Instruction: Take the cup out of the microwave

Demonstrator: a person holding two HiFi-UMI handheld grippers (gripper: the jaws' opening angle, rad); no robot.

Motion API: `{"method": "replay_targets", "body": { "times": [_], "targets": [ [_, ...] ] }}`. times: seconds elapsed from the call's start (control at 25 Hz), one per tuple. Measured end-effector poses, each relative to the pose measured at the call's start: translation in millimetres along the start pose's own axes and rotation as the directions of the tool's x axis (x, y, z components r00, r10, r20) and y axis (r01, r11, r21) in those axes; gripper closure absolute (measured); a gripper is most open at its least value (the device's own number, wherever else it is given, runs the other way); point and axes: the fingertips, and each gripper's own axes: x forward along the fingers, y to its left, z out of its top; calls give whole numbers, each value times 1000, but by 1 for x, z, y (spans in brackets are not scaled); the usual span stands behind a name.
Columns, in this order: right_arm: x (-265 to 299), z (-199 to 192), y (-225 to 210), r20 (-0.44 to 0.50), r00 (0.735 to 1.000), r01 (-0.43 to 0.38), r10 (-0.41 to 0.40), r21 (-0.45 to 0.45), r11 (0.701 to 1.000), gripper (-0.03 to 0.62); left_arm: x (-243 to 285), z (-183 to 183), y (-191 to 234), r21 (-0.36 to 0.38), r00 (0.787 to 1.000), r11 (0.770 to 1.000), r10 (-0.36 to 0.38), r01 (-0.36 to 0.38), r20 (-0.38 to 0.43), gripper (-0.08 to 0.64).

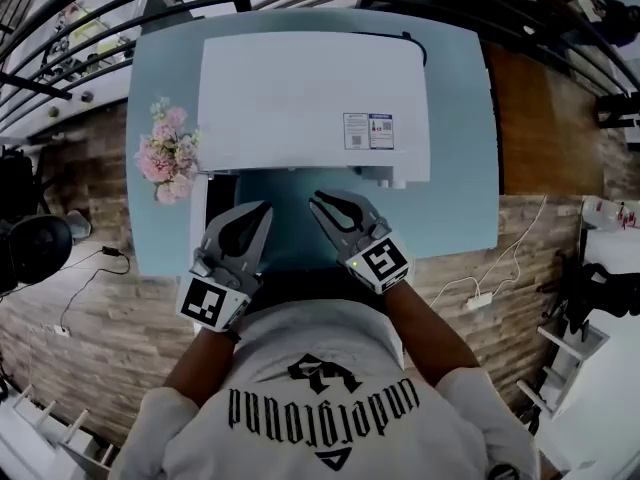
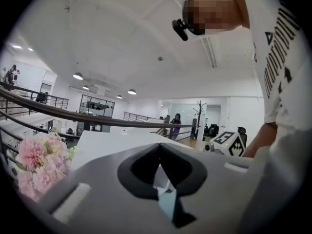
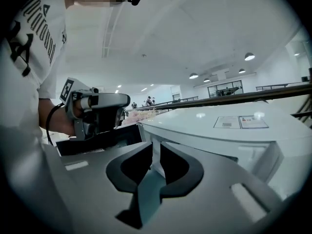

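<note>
A white microwave [image 1: 300,98] stands on a light blue table [image 1: 460,198]. Its door [image 1: 198,223] is swung open to the left, and the door's dark inner face [image 3: 97,141] shows in the right gripper view. I see no cup in any view; the oven's inside is hidden below its top. Both grippers hover in front of the opening. My left gripper [image 1: 266,208] [image 2: 158,147] has its tips together with nothing between them. On my right gripper [image 1: 316,200] [image 3: 155,147] the jaws stand a narrow slit apart, with nothing between them either.
A bunch of pink flowers [image 1: 165,153] [image 2: 36,162] sits at the table's left edge beside the microwave. A black railing [image 1: 60,28] runs behind the table. On the wooden floor to the right lies a white cable with a plug block [image 1: 478,298].
</note>
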Motion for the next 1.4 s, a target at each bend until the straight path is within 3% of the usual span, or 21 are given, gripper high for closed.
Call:
{"method": "replay_targets", "body": {
  "times": [0.44, 0.76, 0.96, 1.4],
  "targets": [
    [32, -45, -19, -87, 993, -78, 75, -29, 997, 522, 5, -28, 26, 21, 987, 987, 161, -162, 18, 509],
    [52, -76, -33, -54, 995, -91, 88, -69, 993, 495, 4, -64, 34, 33, 970, 969, 245, -245, 8, 509],
    [72, -93, -36, -57, 995, -85, 80, -108, 990, 488, 11, -83, 43, 52, 961, 959, 278, -278, 10, 509],
    [104, -110, -39, -37, 998, -47, 43, -106, 993, 485, 7, -113, 49, -13, 955, 955, 296, -296, -8, 509]
  ]
}}
